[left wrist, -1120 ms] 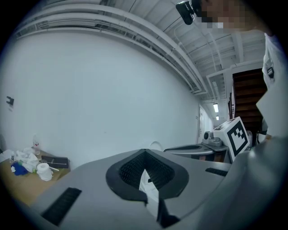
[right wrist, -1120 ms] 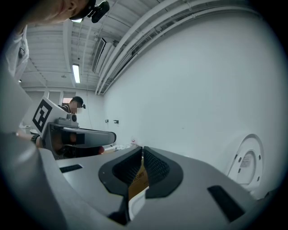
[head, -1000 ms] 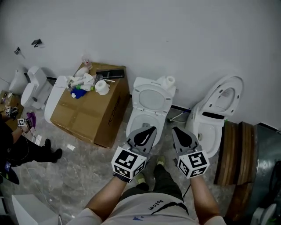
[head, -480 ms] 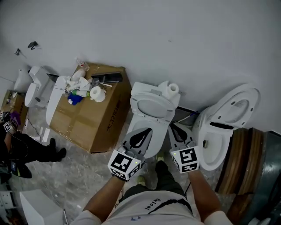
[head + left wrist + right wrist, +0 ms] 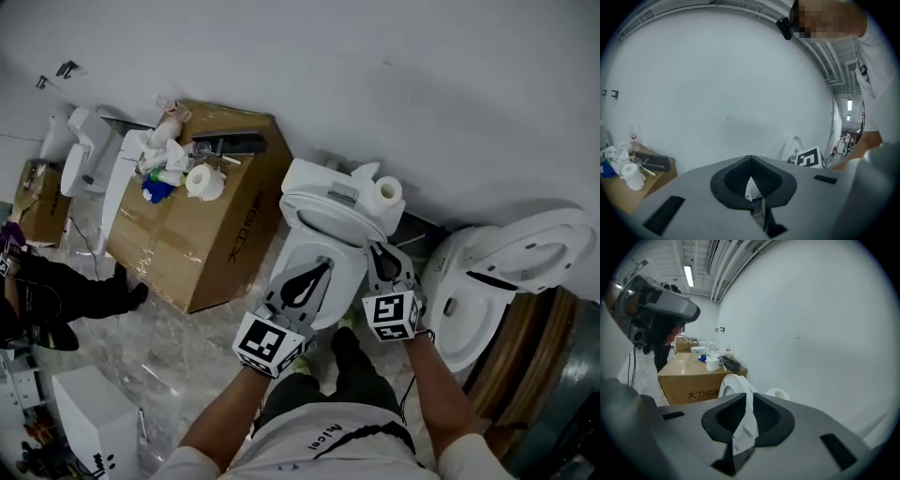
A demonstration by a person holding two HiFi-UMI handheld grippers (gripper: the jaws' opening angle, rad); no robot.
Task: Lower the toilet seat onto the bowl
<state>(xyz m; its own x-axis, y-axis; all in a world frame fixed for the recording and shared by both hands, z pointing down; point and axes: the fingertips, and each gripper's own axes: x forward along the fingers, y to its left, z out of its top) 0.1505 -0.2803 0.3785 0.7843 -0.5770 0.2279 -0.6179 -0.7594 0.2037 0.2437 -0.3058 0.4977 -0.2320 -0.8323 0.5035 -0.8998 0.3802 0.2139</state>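
Note:
A white toilet stands against the wall with its seat point(image 5: 328, 217) raised and leaning back toward the tank; in the right gripper view the seat point(image 5: 733, 385) shows edge-on. My right gripper point(image 5: 380, 251) is at the seat's right edge. Its jaws have just been opening, and the right gripper point(image 5: 746, 397) has the white rim in its narrow gap; I cannot see the pads press on it. My left gripper point(image 5: 323, 267) hangs over the bowl point(image 5: 349, 281), shut, with nothing held. The left gripper point(image 5: 750, 161) points at the bare wall.
A paper roll point(image 5: 387, 194) sits on the tank. A cardboard box point(image 5: 206, 234) with bottles and tissue stands close on the left. A second toilet point(image 5: 506, 281) with raised lid stands on the right, beside wooden boards point(image 5: 539, 375). A person point(image 5: 56, 300) crouches far left.
Both grippers have moved forward and down toward the toilet. The right one has reached the raised seat's right edge; the left one now covers the bowl.

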